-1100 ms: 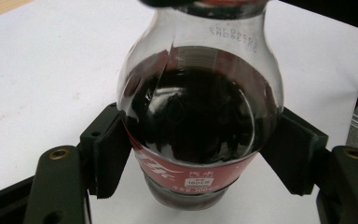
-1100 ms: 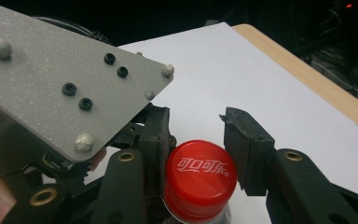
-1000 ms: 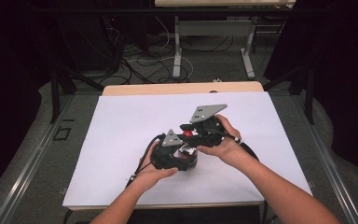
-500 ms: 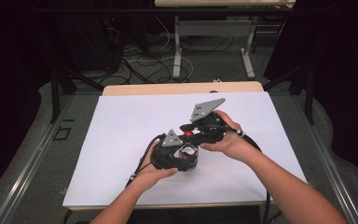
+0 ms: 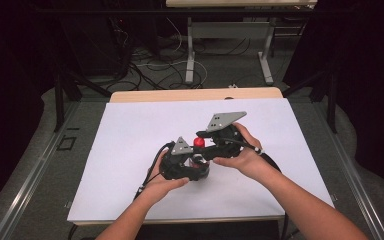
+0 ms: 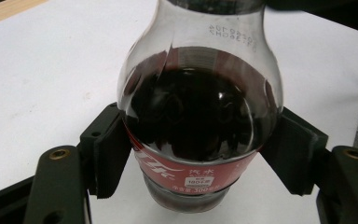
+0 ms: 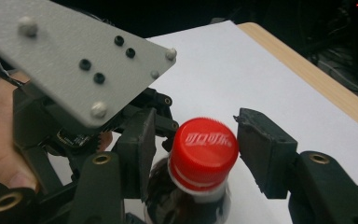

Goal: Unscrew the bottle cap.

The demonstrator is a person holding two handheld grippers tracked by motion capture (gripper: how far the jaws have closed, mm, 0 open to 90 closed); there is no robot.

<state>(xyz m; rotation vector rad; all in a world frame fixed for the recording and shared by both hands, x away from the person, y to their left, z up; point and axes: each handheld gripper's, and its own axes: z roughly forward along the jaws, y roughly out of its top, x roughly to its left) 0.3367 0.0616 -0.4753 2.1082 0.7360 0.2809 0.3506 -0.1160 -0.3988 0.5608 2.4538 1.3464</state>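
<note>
Right gripper [image 5: 207, 150] jaws have just been opening off the red cap [image 5: 199, 142] since the earlier frame | high view: bottle [image 5: 198, 162] stands mid white sheet [image 5: 130, 130] | left gripper view: left gripper [image 6: 200, 158] pinches the bottle body | right gripper view: cap sits between spread pads [image 7: 261, 149], untouched.

white sheet [image 5: 130, 145] bare around, left claw [image 5: 192, 162] crowding bottle [image 7: 200, 158]
</note>
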